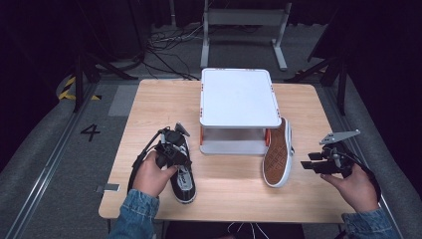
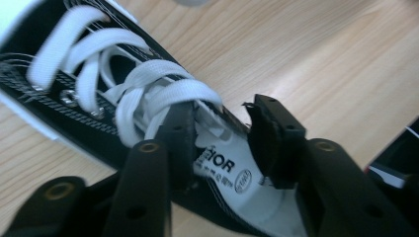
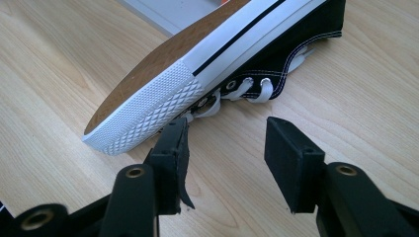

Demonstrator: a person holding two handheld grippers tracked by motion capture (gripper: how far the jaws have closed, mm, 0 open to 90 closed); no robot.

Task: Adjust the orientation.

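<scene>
High view: two shoes are lying on the table (image 1: 224, 186) near a white rack (image 1: 239, 97), so shelving is judged not yet begun. The left shoe (image 1: 183, 172) is being straddled at its opening by the left gripper (image 1: 171, 149), jaws wide. The right shoe (image 1: 277, 154) is resting tilted against the rack, sole up; the right gripper (image 1: 318, 162) is being held just beside it, jaws wide.

One shoe (image 1: 182, 172) lies left of the stand (image 1: 239, 107), another shoe (image 1: 278, 155) right.

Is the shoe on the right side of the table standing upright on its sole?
No, the right shoe lies tipped on its side against the white stand, with its brown sole facing up.
</scene>
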